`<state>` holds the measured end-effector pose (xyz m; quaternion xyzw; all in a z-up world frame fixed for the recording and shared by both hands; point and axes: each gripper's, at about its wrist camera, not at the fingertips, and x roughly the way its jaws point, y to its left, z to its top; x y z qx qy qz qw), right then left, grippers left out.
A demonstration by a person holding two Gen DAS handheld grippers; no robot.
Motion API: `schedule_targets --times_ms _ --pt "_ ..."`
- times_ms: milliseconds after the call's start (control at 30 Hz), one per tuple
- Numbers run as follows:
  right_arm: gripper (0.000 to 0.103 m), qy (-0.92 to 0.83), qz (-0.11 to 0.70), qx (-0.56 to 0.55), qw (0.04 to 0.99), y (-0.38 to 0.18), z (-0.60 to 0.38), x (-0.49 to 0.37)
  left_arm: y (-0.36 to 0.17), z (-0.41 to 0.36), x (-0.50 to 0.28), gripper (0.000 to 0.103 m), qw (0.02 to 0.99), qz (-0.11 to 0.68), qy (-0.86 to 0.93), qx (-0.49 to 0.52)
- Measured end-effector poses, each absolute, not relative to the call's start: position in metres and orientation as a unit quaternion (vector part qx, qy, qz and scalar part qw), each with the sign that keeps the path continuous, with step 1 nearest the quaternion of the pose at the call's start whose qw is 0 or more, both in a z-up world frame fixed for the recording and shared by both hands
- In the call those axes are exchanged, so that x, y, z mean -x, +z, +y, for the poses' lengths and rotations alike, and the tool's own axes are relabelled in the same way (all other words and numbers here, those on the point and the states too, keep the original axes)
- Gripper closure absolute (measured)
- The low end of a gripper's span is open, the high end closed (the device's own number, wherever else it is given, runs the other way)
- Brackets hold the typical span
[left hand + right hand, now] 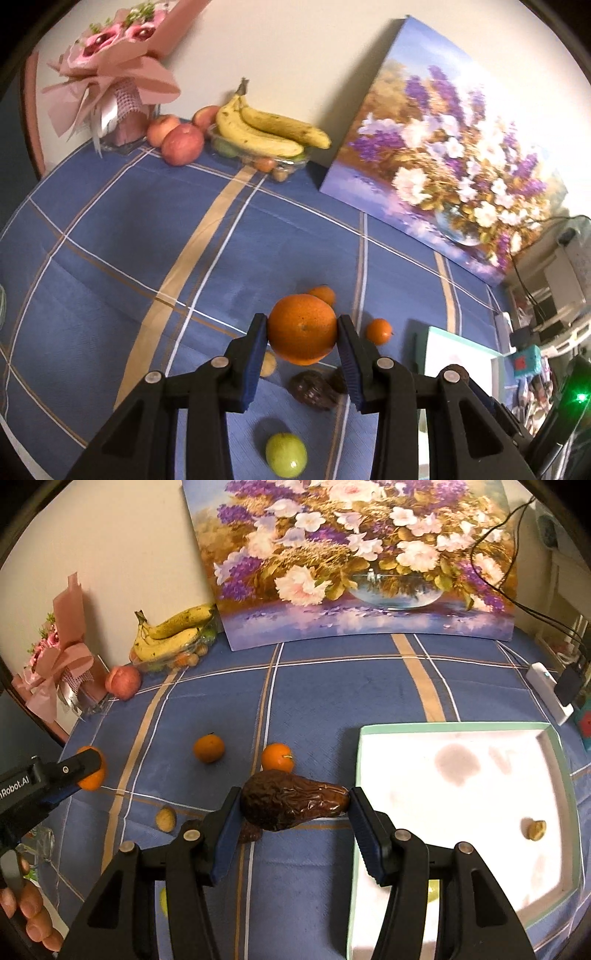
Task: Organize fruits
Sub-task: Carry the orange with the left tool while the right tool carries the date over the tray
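1. Left gripper (301, 332): jaws part-closed, blue pads pressed on both sides of the large orange (302, 328), which is held clear of the blue checked tablecloth (110, 240) at lower centre of the left wrist view.
2. Right gripper (293, 805): jaws set wider, clamping a dark brown wrinkled fruit (291, 803) end to end, lower centre of the right wrist view.
3. Upper left, left wrist view: pink bouquet (110, 62), then red apples (181, 142), then bananas (266, 131) lying on a clear container of fruit.
4. Centre, left wrist view: small orange (378, 331) just right of the gripper; green fruit (286, 459) at the bottom edge; second dark wrinkled fruit (313, 389) between the jaws' bases, on the cloth.
5. Right wrist view, left to right: two small oranges (208, 748) on the cloth, walnut-like nut (165, 818) below them, white tray (554, 760) at lower right holding one small brownish item (533, 829).
6. Flower painting (354, 557) leans against the wall, upper centre.
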<state>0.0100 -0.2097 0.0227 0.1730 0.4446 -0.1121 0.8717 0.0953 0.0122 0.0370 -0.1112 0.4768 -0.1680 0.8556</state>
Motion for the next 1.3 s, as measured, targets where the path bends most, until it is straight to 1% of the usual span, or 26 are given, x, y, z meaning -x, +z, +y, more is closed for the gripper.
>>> schedule_targets --times_ms 433,767,1300 --pt "0.045 -0.137 0.427 -0.2 0.871 0.033 -0.228 0.034 0.063 -0.001 -0.073 0.063 0.867 0.451 -0.192 0.09" --pt "0.045 -0.153 0.431 -0.236 0.857 0.024 -0.258 0.04 0.06 -0.022 -0.069 0.063 0.858 0.462 -0.212 0.071" --pt "0.044 -0.275 0.415 -0.277 0.822 0.02 -0.35 0.088 0.048 -0.083 -0.039 0.063 0.823 0.489 -0.287 0.032"
